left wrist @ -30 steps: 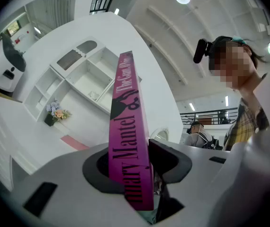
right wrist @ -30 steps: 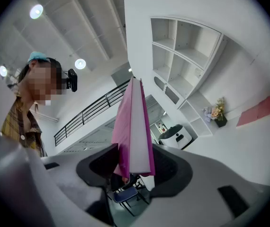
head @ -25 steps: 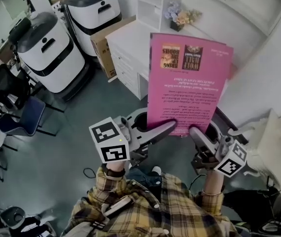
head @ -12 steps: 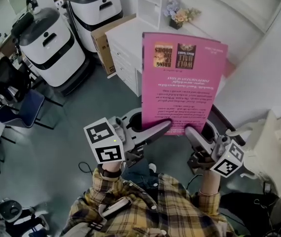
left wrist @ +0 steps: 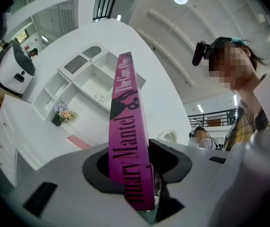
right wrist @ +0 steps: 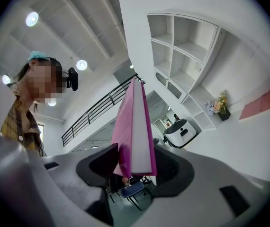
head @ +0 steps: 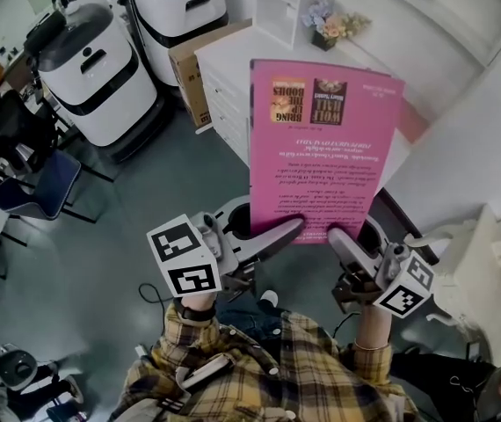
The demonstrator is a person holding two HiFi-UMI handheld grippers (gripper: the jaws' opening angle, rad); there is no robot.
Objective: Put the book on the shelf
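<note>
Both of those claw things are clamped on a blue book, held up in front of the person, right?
Not quite: the book is pink, not blue, as the head view shows. The left gripper and the right gripper are indeed both clamped on it, held up in front of the person.

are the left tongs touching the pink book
Touching. The left gripper view shows the left tongs closed on the pink book, both pads pressing its covers at the spine.
</note>
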